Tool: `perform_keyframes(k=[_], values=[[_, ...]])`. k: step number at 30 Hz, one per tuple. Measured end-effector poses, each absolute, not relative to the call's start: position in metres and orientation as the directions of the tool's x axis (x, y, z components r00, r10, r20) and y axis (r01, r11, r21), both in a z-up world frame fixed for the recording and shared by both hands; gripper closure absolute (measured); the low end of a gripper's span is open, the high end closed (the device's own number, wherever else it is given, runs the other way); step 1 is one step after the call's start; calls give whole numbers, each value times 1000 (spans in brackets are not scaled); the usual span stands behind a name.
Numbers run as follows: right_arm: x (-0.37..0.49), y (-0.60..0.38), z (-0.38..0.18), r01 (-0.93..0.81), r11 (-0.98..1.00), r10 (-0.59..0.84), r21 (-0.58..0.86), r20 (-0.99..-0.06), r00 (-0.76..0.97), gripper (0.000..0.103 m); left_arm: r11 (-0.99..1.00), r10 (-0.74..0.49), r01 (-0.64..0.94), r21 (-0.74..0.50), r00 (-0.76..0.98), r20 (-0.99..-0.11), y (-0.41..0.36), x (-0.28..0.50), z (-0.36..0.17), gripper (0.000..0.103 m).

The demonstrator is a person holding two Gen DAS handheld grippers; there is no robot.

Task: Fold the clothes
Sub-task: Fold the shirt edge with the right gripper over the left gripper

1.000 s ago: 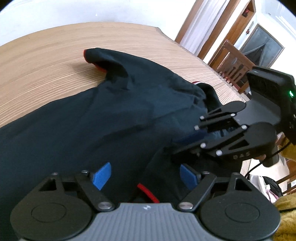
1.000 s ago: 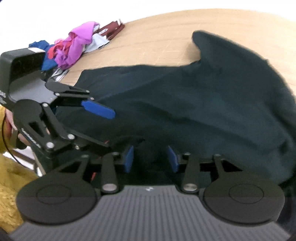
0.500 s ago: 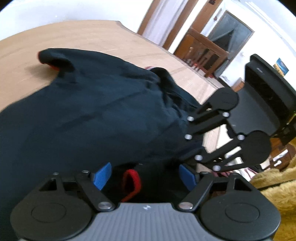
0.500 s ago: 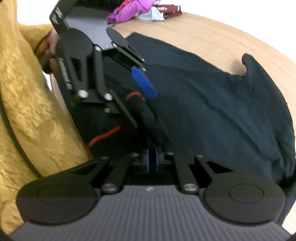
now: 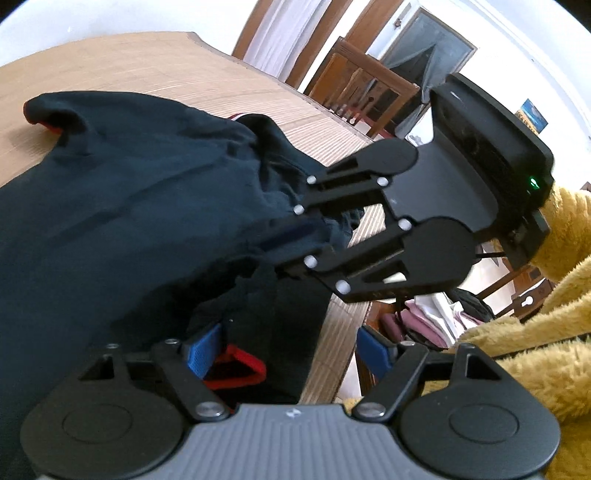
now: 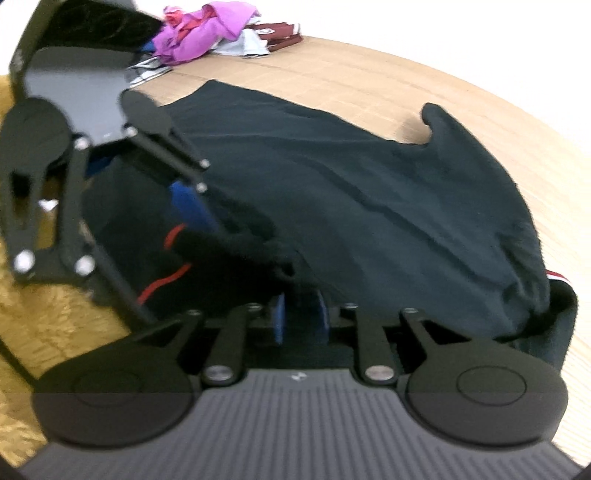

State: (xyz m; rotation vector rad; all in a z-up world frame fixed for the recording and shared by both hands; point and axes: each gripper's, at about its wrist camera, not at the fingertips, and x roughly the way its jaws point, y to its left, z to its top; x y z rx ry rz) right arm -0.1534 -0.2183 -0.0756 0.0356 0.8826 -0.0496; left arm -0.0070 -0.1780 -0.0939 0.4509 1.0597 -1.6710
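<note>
Now right gripper (image 6: 300,319) fingers just opening, dark garment (image 6: 369,192) between (bunched).

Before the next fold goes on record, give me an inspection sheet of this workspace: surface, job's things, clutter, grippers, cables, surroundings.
Surface: wooden table, bare around the garment.
Job's things: dark shirt with red trim, spread on the table, its near edge bunched and lifted.
Clutter: pile of purple and maroon clothes at the far table edge.
Grippers: left gripper open, red-trimmed cloth loose between its blue pads. Right gripper has dark cloth between its pads; its jaws have just been opening, and whether they still pinch cannot be told.
Cables: thin dark cable behind the right gripper's body.
Surroundings: wooden chairs, a doorway, folded pinkish cloth below the table, a yellow fleece sleeve.
</note>
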Motion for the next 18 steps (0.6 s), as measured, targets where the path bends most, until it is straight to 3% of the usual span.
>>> perform_keyframes(k=[18], values=[[-147,-220,-67,74,997,-36,18,-744,667,81,-16,-591,919,-395,-327,-737,-171,-1,-87,22]])
